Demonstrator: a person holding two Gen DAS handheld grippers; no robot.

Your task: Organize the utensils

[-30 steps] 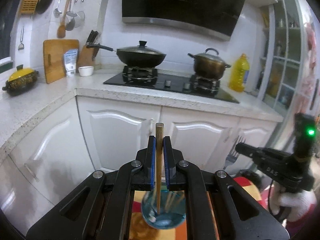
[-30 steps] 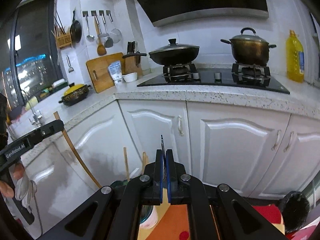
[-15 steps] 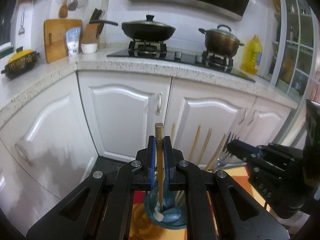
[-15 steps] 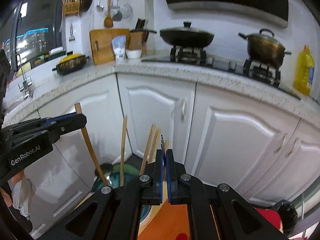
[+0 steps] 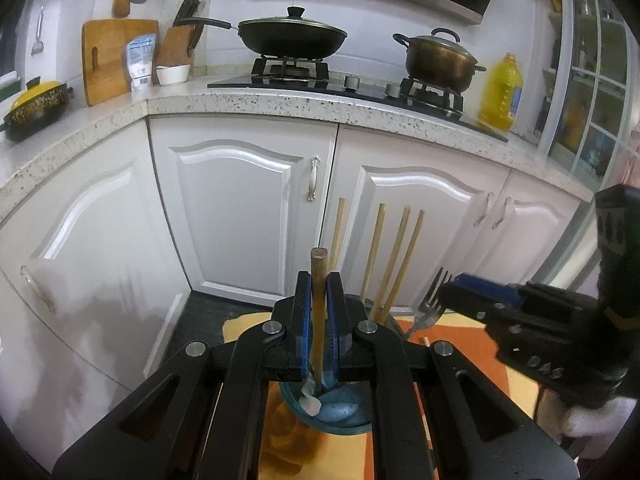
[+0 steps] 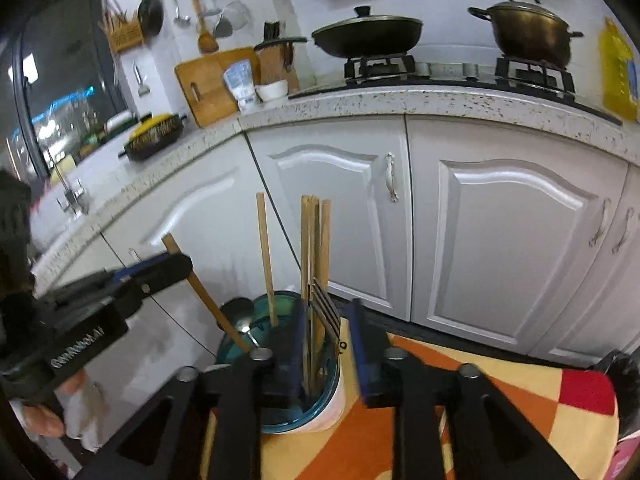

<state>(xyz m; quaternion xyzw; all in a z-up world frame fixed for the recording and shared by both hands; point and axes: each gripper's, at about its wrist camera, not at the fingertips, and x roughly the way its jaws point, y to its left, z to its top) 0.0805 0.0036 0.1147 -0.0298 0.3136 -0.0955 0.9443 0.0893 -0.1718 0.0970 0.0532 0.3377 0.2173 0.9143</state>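
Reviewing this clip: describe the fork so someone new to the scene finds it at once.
Below the white cabinet doors, a blue-rimmed holder stands on the orange checked cloth. The fork stands in it, tines up, between the right gripper as its fingers open. It is the only metal pronged piece among plain wooden chopsticks.

The lower end of the wooden handle (image 5: pixel 319 320) drops behind the left gripper (image 5: pixel 319 300) and into the blue holder (image 5: pixel 340 412), so its working end cannot be told; the holder's rim is mostly covered by the gripper's black frame; the chopsticks (image 5: pixel 394 260) lose their lower ends the same way; the fork (image 6: pixel 326 312) shows only its tines in the right wrist view, its handle sunk in the holder between the right gripper (image 6: pixel 326 344), whose jaws are opening; the person's hand (image 6: pixel 60 412) is cut by the left edge; the pale scrap (image 5: pixel 310 404) inside the holder cannot be identified.
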